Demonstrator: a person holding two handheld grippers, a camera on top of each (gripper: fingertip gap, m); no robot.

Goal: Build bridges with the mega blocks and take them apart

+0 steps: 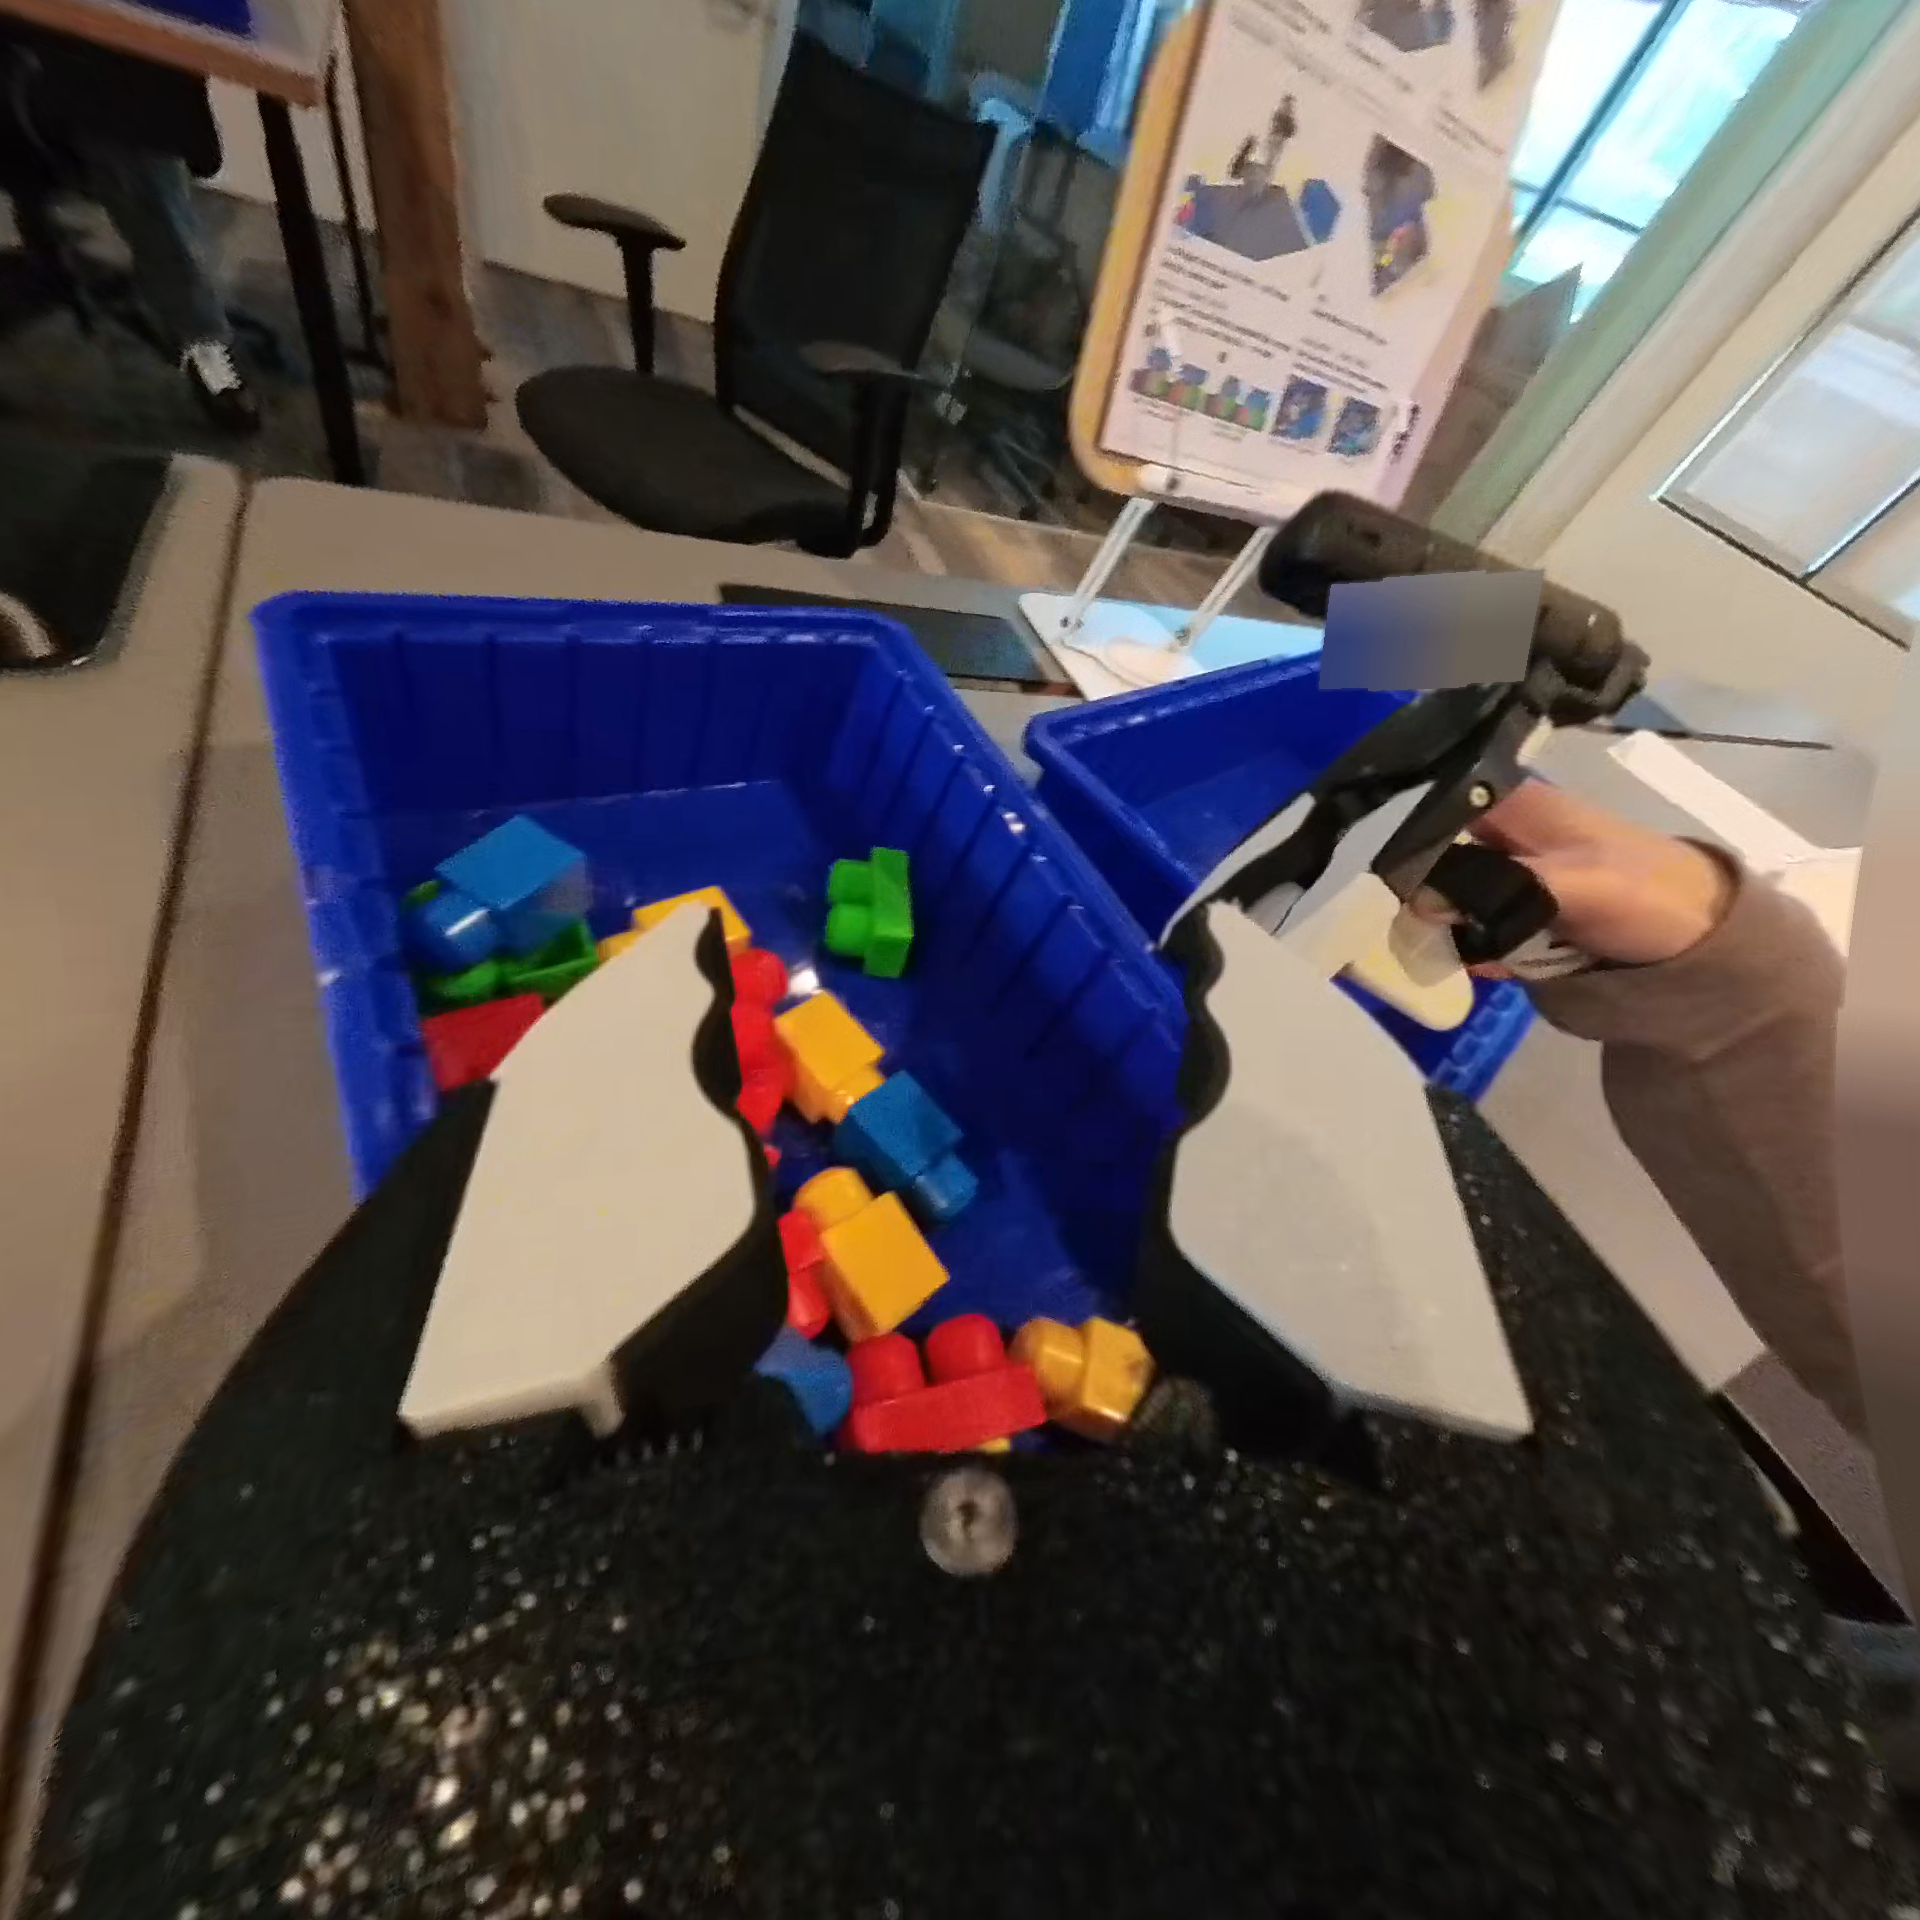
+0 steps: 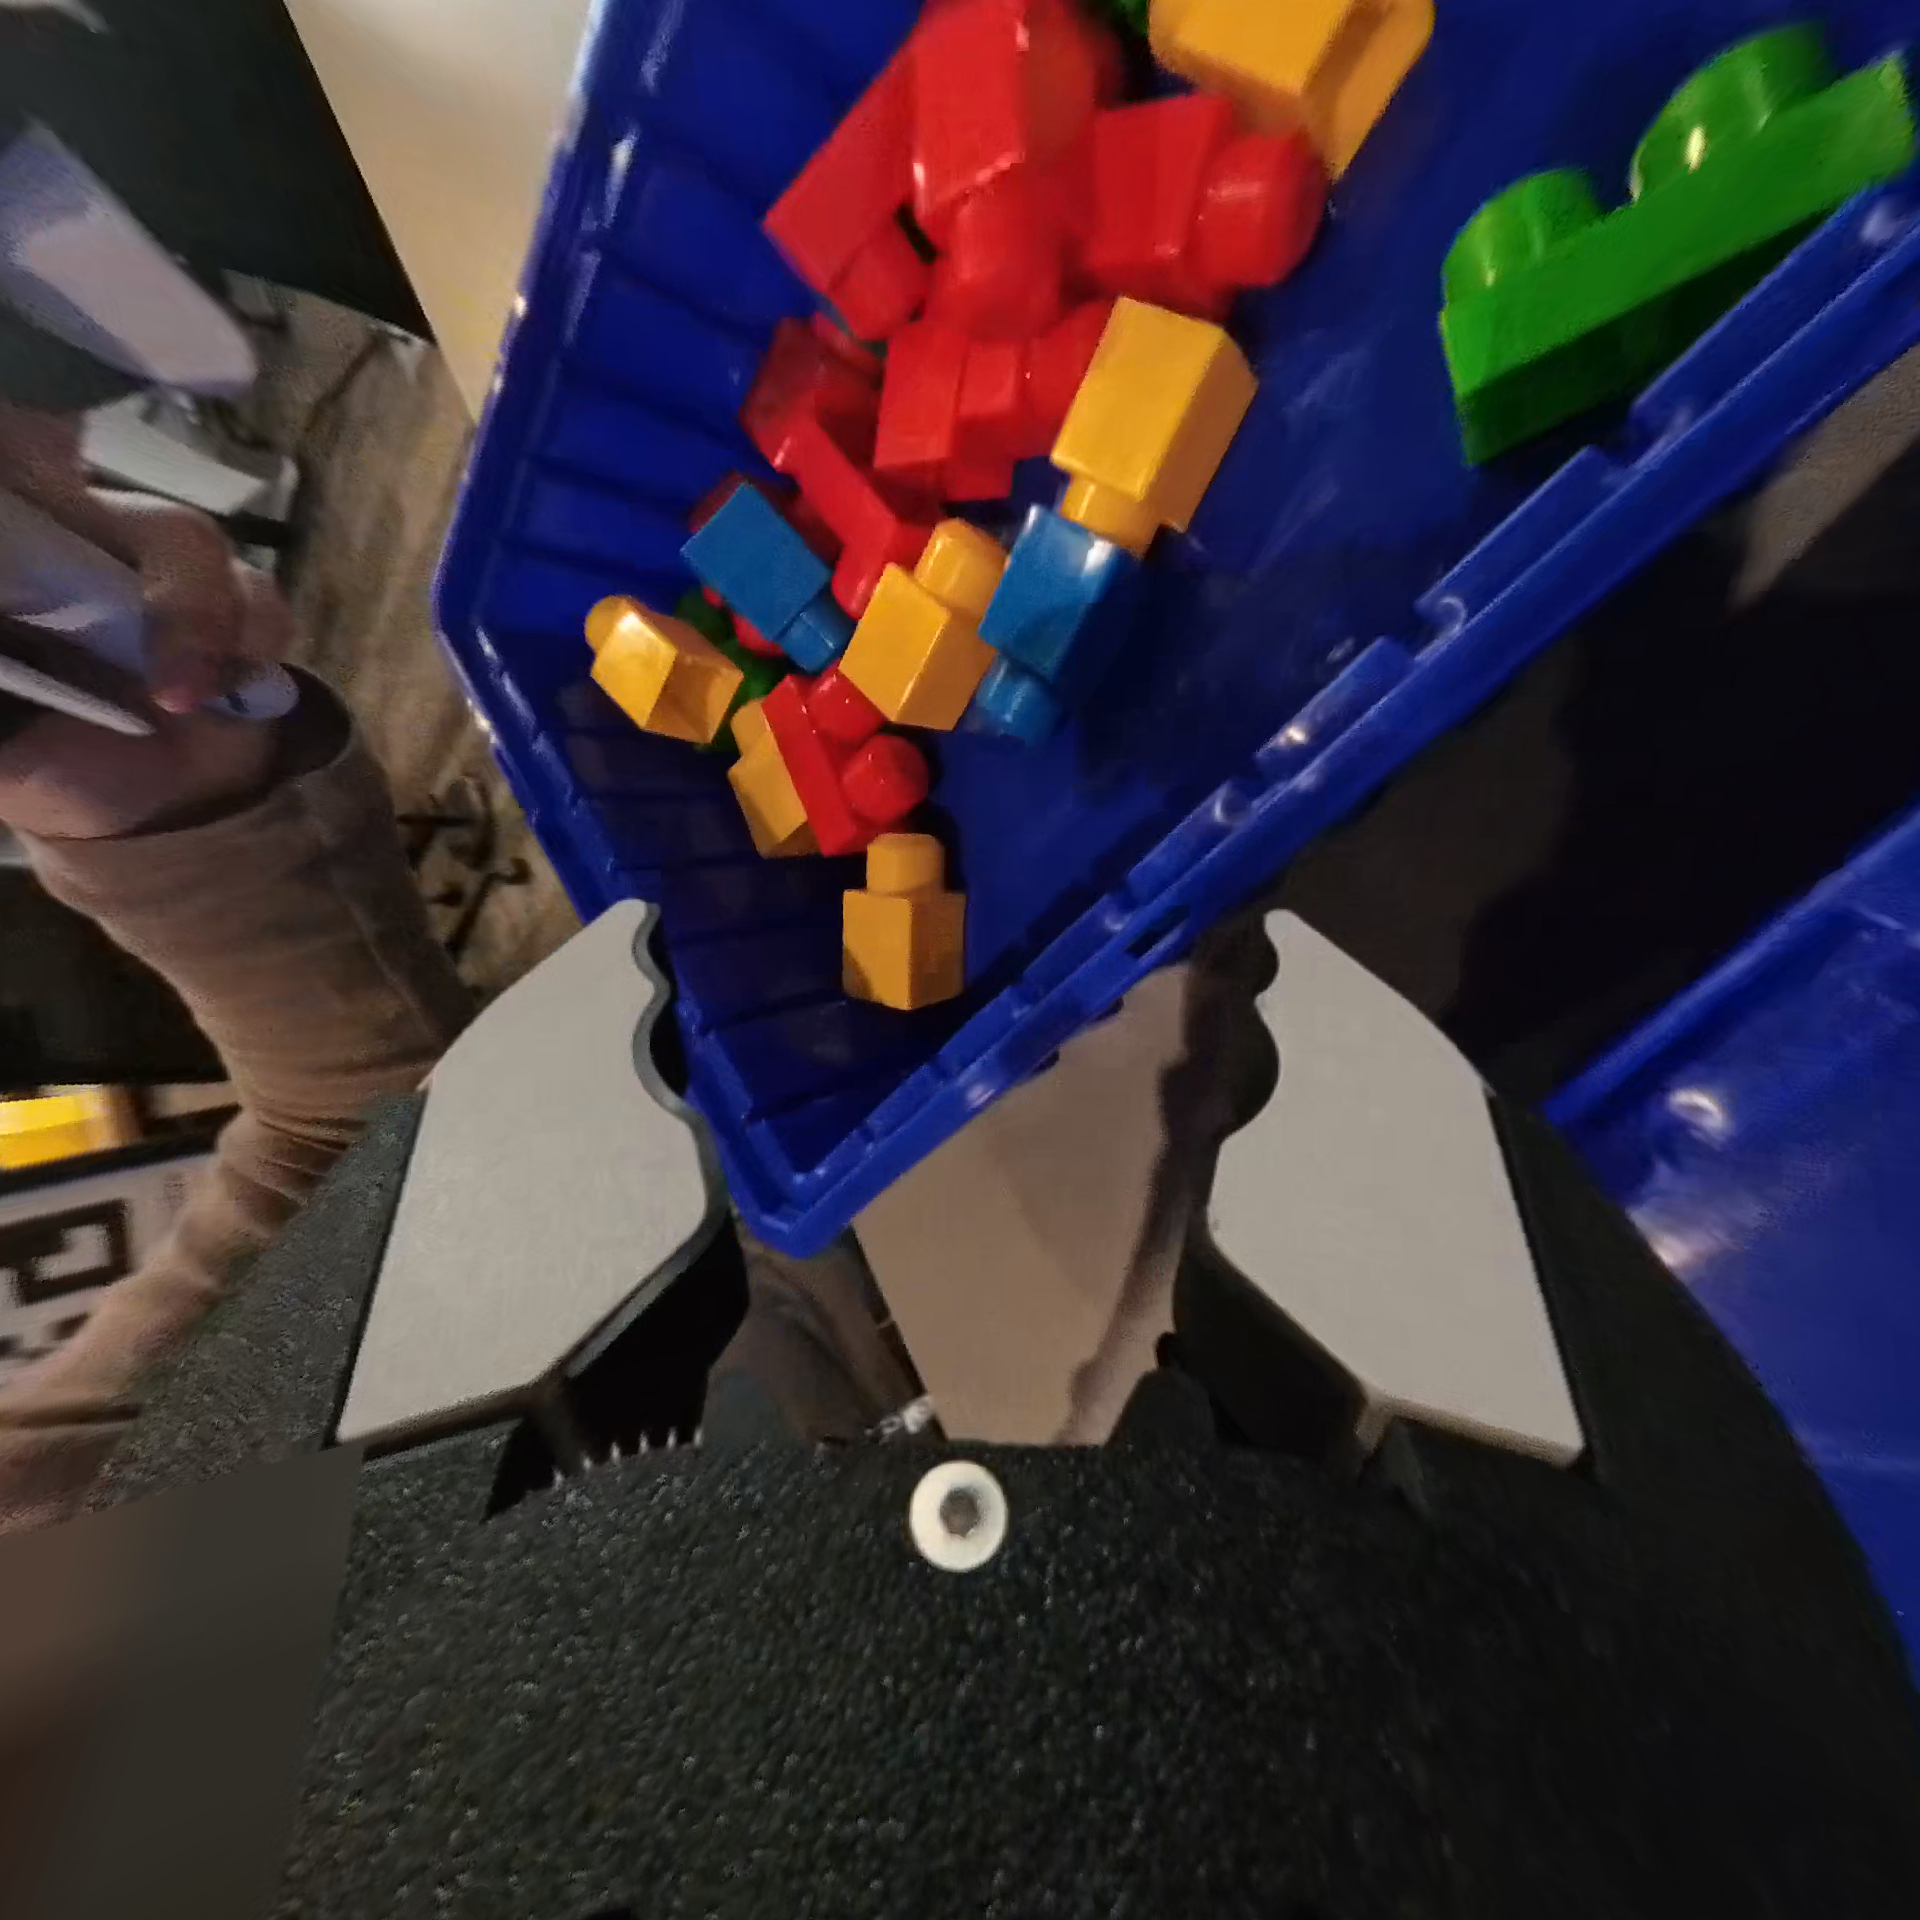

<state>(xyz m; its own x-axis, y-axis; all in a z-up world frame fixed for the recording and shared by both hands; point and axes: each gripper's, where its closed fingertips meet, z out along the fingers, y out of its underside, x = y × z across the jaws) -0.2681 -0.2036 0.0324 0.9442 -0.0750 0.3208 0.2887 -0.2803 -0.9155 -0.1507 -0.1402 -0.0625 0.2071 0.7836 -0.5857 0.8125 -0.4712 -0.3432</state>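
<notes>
Mega blocks (image 1: 831, 1122): loose in blue bin (image 1: 582, 665), frame centre, on tabletop (image 1: 156, 935).
Left tool (image 1: 945, 935): spread, empty, above the pile.
Right tool (image 2: 956, 925): spread, straddling bin corner.
Advice: descend squarely over one uppermost block.

Beyond the pale grey tabletop (image 1: 156, 935) stands a black mesh-backed office chair with armrests (image 1: 790, 343) on the dark carpeted floor, next to a brown wooden post (image 1: 410, 208), while a white printed poster board on a white folding stand (image 1: 1288, 260) leans beside the bright window (image 1: 1766, 343).
</notes>
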